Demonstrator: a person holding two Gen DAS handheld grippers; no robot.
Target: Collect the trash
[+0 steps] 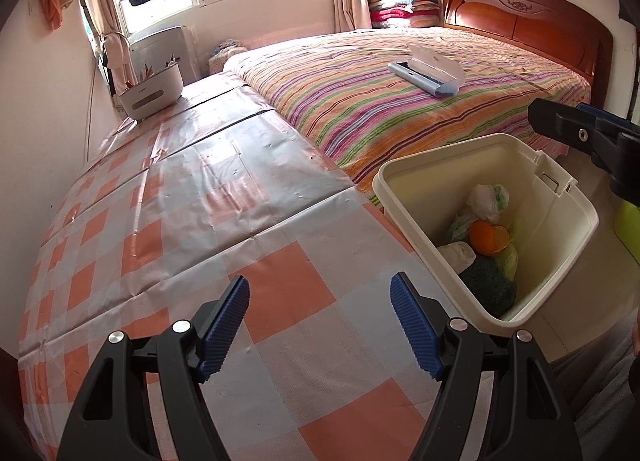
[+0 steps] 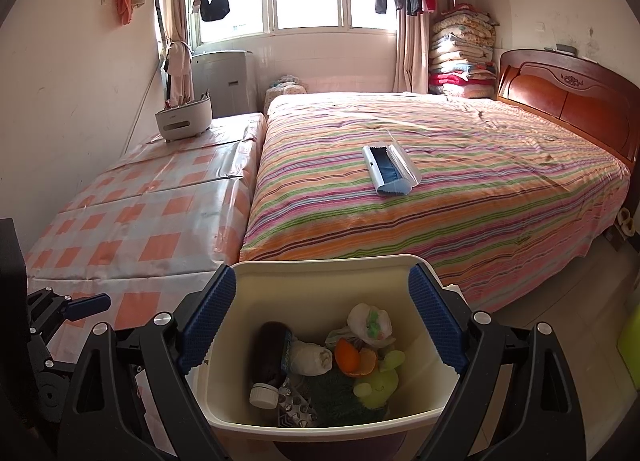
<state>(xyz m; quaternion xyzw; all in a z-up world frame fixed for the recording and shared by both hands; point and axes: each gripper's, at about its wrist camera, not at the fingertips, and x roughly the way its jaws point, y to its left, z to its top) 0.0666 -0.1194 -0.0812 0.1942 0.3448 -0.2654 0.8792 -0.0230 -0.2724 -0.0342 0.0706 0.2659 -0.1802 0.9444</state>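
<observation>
Filling the right half of both frames, we see a bed [image 2: 460, 189] under a striped cover, its wooden headboard [image 2: 572, 101] at the upper right. On the left of both frames lies the counter [image 1: 168, 197], wrapped in an orange and white checked plastic cover, pushed against the bed's side. Next in size comes the cream trash bin [image 2: 320, 281], at the lower middle of the right wrist frame and the lower right of the left wrist frame, standing just beside the counter's near corner. In it we make out a green scrubbing pad [image 2: 340, 397], a yellow-green toy [image 2: 378, 381], a white crumpled bag [image 2: 370, 321], orange peel [image 2: 354, 357] and a white-capped bottle [image 2: 266, 395]. Our right hand-held gripper [image 2: 322, 325] hangs over the bin with its blue pads wide apart, nothing between them touching either pad. Our left hand-held gripper [image 1: 320, 325] sits above the checked counter at the bottom of its frame, jaws likewise spread and empty. A white pot-like appliance [image 2: 184, 117] stands at the counter's far end, and a pale blue case [image 2: 390, 169] lies open on the bed.
</observation>
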